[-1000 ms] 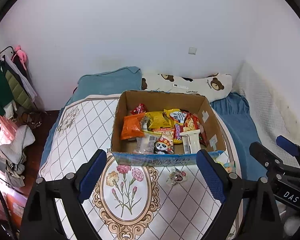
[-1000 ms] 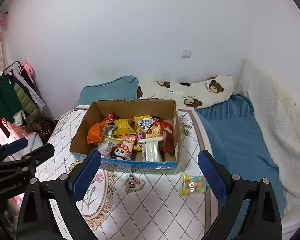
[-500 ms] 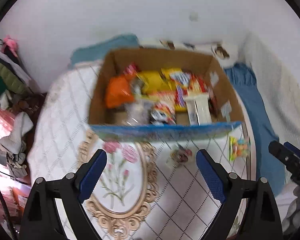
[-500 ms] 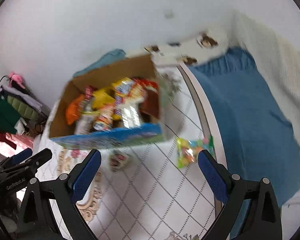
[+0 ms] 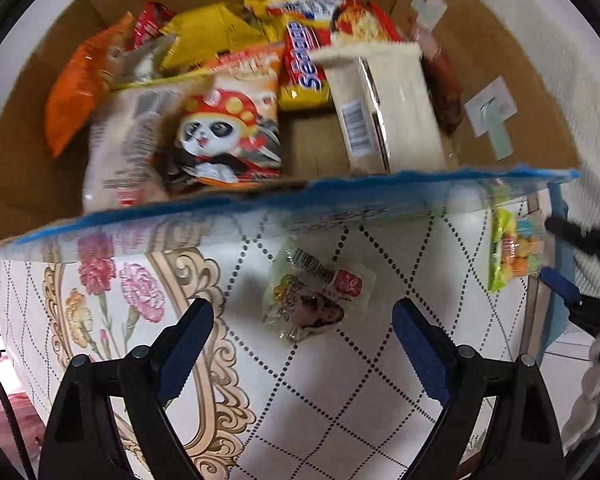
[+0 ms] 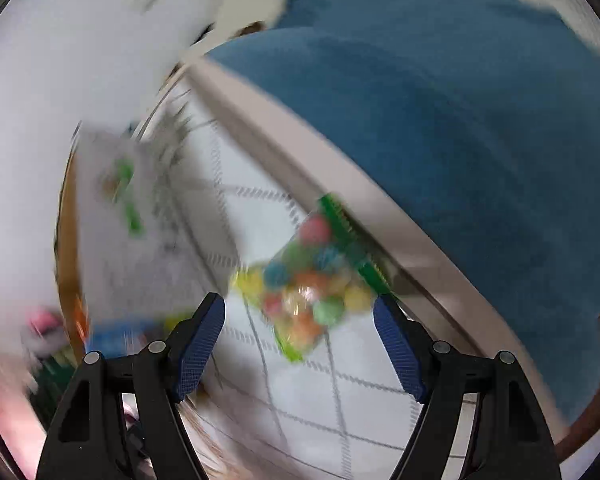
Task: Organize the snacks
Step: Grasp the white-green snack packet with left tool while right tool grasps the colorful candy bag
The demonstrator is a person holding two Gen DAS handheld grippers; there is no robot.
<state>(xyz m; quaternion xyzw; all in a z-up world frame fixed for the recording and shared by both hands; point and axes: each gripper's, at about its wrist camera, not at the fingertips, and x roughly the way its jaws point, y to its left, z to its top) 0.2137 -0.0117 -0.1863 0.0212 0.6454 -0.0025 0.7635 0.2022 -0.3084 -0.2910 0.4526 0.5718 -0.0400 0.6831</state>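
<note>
A cardboard box [image 5: 500, 40] with a blue front edge holds several snack packs, among them a panda packet [image 5: 228, 140] and a pale biscuit pack [image 5: 384, 108]. On the white patterned cover in front of it lies a small clear snack packet [image 5: 316, 300], between and just ahead of my left gripper's [image 5: 303, 322] wide open fingers. A bag of coloured candy balls [image 6: 312, 280] [image 5: 514, 248] lies near the cover's right border. My right gripper [image 6: 299, 314] hangs over it, jaws closing, the bag's lower part between the pads, which do not press on it.
A blue blanket [image 6: 460, 120] covers the bed to the right of the patterned cover [image 5: 380, 420]. The right gripper's fingers [image 5: 560, 284] show at the right edge of the left wrist view. The right wrist view is motion-blurred.
Both grippers have dropped from a high view of the bed to just above the cover. The left now frames the small clear packet; the right has rolled, narrowed and come over the candy bag.
</note>
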